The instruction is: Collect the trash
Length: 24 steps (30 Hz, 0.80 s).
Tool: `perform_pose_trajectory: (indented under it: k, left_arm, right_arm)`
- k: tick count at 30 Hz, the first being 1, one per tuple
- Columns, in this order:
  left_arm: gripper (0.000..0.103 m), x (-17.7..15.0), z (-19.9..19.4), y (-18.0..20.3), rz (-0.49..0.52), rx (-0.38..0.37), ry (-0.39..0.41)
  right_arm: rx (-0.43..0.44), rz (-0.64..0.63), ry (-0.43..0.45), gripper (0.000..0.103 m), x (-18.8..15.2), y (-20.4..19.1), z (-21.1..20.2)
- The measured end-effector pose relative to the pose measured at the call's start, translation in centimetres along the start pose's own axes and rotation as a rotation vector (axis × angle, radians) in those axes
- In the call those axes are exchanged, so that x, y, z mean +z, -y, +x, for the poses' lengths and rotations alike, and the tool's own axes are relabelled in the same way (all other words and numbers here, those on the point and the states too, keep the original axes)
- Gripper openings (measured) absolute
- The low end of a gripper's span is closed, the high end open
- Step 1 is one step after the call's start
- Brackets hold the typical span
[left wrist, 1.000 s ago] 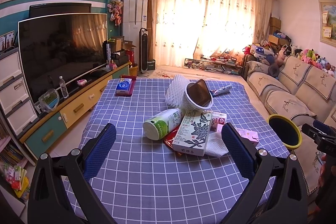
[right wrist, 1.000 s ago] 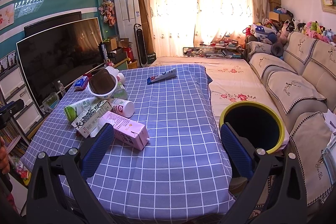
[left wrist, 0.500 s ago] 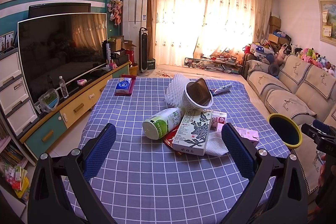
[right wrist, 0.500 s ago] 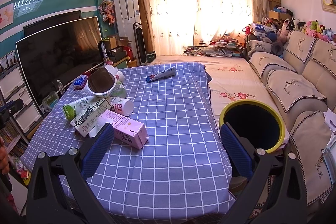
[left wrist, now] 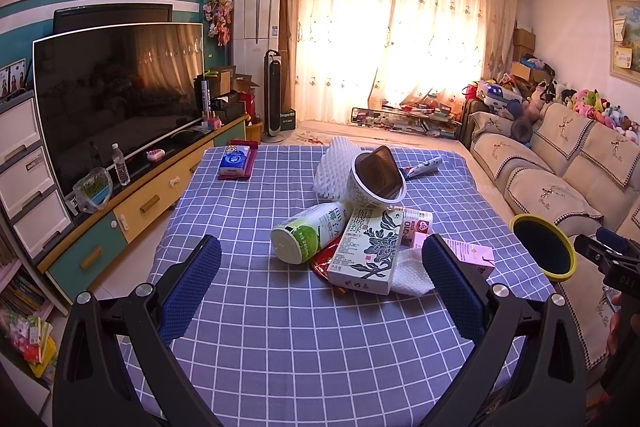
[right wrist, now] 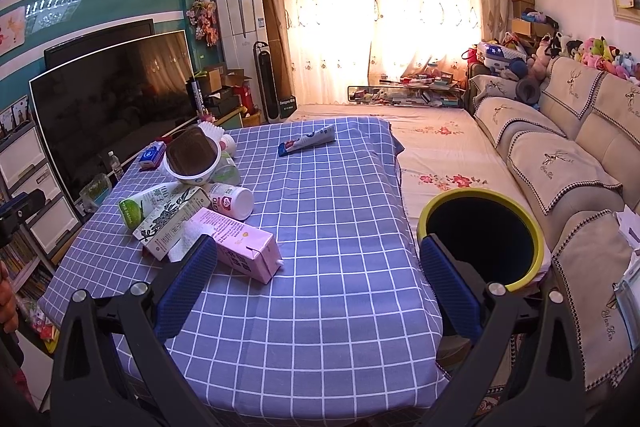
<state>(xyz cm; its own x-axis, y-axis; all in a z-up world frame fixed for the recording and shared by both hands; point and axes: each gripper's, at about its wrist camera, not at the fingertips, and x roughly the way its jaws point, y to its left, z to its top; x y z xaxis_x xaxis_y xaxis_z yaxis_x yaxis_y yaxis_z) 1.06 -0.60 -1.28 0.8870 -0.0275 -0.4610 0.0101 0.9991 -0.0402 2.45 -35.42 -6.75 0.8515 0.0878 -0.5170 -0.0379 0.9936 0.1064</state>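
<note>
A table covered with a blue checked cloth (left wrist: 280,339) carries a loose heap of trash near its middle. Left gripper (left wrist: 320,283): jaws wide apart, holding nothing, poised above the near part of the cloth and facing the heap. Directly ahead of it lie a green-and-white bottle (left wrist: 308,233) on its side and a white carton with a dark flower print (left wrist: 370,253), the two touching; a red wrapper (left wrist: 322,261) shows beneath them and a white paper napkin (left wrist: 410,273) lies at the carton's right edge. Behind these a white bowl (left wrist: 374,181) is tipped on its side against a white foam net (left wrist: 334,167), and a small white bottle (left wrist: 416,225) lies just behind the carton. Right gripper (right wrist: 318,283): jaws likewise wide apart and empty, held over the table's near right edge. A pink carton (right wrist: 240,249) lies on the cloth just beside its left finger, partly hidden by that finger. A tube (right wrist: 308,141) lies alone toward the far end of the table, well apart from the heap, and a blue tissue pack (left wrist: 236,163) rests at the far left corner. A black bin with a yellow rim (right wrist: 480,237) stands off the table's right side, between table and sofa (right wrist: 560,163); the right finger overlaps its near rim. A television (left wrist: 116,95) stands along the left wall.
</note>
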Motion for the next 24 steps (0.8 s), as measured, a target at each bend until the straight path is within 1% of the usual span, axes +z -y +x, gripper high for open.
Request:
perform_pose_trajectory:
  k: [14,19,22,24]
  left_arm:
    - [0.099,-0.3,0.3,0.1,0.001,0.000,-0.003]
    - [0.099,-0.4,0.5,0.1,-0.001,0.003,-0.005]
    - [0.099,-0.5,0.9,-0.2,-0.004,0.007,-0.010]
    - [0.099,-0.6,1.2,-0.3,-0.008,0.012,-0.015]
  right_arm:
    - [0.001,0.001,-0.004,0.097,-0.2,0.1,0.2]
    - [0.003,-0.002,-0.020,0.097,-0.3,0.1,0.8]
    - [0.018,-0.015,-0.031,0.097,-0.1,-0.4,1.5]
    - [0.046,-0.025,-0.035,0.097,0.3,-0.7,2.1]
